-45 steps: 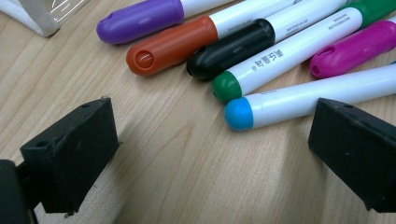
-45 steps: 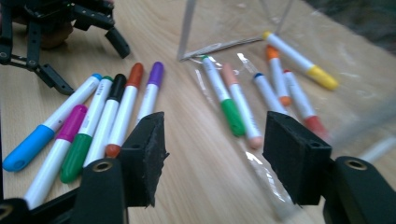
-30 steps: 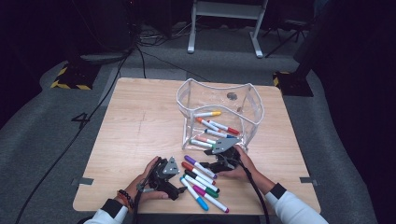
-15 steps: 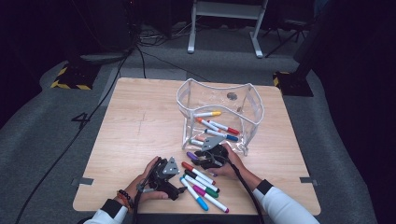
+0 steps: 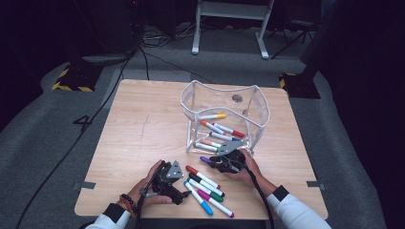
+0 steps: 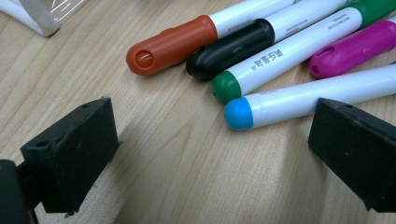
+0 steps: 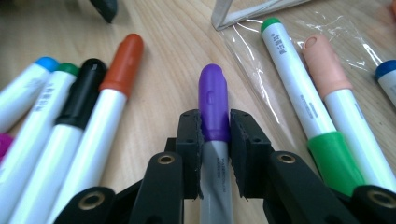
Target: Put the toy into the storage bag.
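Right gripper (image 7: 215, 140) dropped from the pouch, jaws just closed on purple marker (image 7: 214, 100) at cap seam; light, slick, stiff.

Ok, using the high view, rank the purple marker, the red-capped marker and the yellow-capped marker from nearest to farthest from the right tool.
1. Purple marker: clamped in the right tool, just outside the clear bin's front.
2. Red-capped marker: on the table, toward the left tool's side.
3. Yellow-capped marker: inside the bin, toward its back.

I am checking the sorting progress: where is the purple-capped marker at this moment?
In the right gripper view the purple-capped marker sits clamped between the jaws of the right gripper, on the table just outside the clear container, right of the orange-capped marker.
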`<act>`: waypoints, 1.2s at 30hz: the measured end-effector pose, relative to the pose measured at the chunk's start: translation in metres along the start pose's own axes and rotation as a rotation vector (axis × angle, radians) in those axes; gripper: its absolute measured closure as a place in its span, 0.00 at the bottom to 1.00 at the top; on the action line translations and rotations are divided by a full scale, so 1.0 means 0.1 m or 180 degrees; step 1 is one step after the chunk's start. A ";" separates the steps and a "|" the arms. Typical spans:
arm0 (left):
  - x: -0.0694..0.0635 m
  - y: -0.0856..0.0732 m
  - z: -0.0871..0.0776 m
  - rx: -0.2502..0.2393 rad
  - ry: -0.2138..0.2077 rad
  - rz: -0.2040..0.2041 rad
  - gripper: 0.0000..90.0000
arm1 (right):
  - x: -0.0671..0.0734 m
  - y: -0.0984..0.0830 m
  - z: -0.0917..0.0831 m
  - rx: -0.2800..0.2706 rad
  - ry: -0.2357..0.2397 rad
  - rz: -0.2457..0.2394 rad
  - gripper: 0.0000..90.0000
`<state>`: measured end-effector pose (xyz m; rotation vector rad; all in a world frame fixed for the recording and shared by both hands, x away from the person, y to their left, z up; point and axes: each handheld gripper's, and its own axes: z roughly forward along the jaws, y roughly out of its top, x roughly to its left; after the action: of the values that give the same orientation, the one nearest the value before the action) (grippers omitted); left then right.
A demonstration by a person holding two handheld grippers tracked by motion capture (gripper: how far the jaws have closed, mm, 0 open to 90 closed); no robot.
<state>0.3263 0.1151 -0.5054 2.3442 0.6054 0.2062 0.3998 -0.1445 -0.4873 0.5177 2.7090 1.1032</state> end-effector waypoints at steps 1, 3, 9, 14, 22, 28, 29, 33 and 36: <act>0.00 0.00 0.00 -0.0001 0.0000 -0.0002 0.02 | 0.01 -0.01 -0.04 -0.0009 0.0002 -0.0006 0.83; 0.00 0.00 0.00 0.0003 0.0001 -0.0002 0.02 | 0.02 -0.02 -0.13 -0.0053 0.0020 -0.0022 0.83; 0.00 0.00 0.00 0.0005 0.0001 0.0005 0.02 | 0.04 -0.07 -0.41 -0.0213 0.0030 -0.0031 0.83; 0.00 0.00 0.00 0.0006 0.0001 0.0001 0.02 | 0.02 -0.12 -0.69 -0.0379 -0.0018 0.0003 0.83; 0.00 0.00 0.00 0.0004 -0.0002 0.0004 0.02 | 0.02 -0.07 -1.17 -0.0572 -0.0144 -0.0062 0.83; 0.00 0.00 0.00 0.0003 -0.0006 0.0008 0.02 | 0.07 0.10 -1.58 -0.0643 -0.0297 -0.0159 0.83; 0.00 0.00 0.00 0.0003 -0.0005 0.0007 0.02 | 0.07 0.14 -1.64 -0.0679 -0.0311 -0.0158 0.83; 0.00 0.00 0.00 0.0005 -0.0002 0.0002 0.02 | 0.06 0.33 -1.95 -0.0826 -0.0462 -0.0245 0.83; 0.00 0.00 0.00 0.0006 -0.0003 0.0002 0.02 | 0.04 0.46 -2.13 -0.0902 -0.0524 -0.0283 0.83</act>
<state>0.3263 0.1152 -0.5053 2.3461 0.6045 0.2050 0.3477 -0.2490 -0.3035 0.4170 2.3602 1.3277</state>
